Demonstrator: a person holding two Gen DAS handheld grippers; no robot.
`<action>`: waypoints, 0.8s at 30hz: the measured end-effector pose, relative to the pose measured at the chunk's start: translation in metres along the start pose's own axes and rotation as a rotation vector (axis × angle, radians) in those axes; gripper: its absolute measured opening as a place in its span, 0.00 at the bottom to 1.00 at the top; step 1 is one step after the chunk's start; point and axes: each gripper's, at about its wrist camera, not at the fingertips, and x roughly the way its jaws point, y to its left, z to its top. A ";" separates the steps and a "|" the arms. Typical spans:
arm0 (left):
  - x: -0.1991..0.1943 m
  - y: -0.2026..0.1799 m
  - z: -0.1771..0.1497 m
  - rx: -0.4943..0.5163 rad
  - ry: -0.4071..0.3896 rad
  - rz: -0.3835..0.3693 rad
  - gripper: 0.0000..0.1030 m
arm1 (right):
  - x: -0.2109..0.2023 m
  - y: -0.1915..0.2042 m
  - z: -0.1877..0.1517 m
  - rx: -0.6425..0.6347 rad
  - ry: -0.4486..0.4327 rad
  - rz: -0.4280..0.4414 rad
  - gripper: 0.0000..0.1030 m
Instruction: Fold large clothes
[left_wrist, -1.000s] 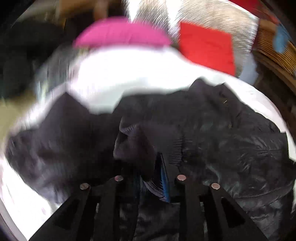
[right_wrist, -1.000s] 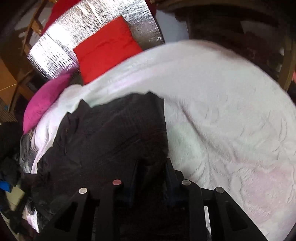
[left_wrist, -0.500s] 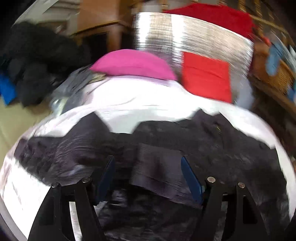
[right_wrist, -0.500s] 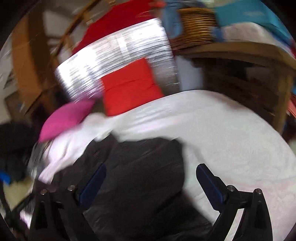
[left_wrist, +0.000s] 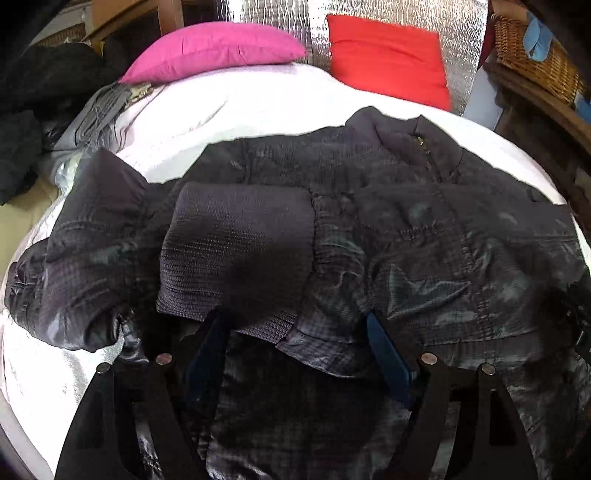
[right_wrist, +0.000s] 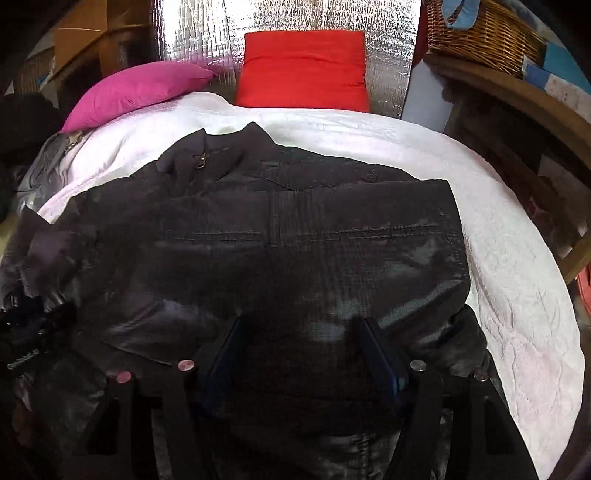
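a bed under a white quilted cover fills both views, its head end against a silver foil panel; a dark quilted jacket lies spread over the middle of the bed, collar and zip pull toward the head end, its right side folded in to a straight edge well short of the bed's right edge. on the left side a sleeve is folded in across the body, its ribbed cuff lying flat on top. a red cushion stands at the head end against the foil, and a pink pillow lies at the head-left corner. a wicker basket sits on a wooden shelf beyond the bed's right edge. grey folded cloth lies at the left edge below the pink pillow. the left gripper stands open just at the cuff's near hem, its jaws having just spread, nothing pinched between its blue pads. the right gripper is open over the jacket's lower body, its jaws having just narrowed somewhat, the fabric lying loose between them
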 end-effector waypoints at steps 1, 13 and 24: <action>-0.003 0.001 0.001 -0.008 -0.014 -0.012 0.77 | -0.004 0.000 0.001 -0.003 -0.027 -0.003 0.66; -0.023 0.011 0.010 -0.055 -0.100 -0.022 0.77 | -0.052 0.015 0.009 -0.073 -0.224 -0.087 0.67; 0.008 0.001 0.004 0.005 0.033 0.016 0.77 | -0.059 0.017 0.008 -0.072 -0.242 -0.101 0.67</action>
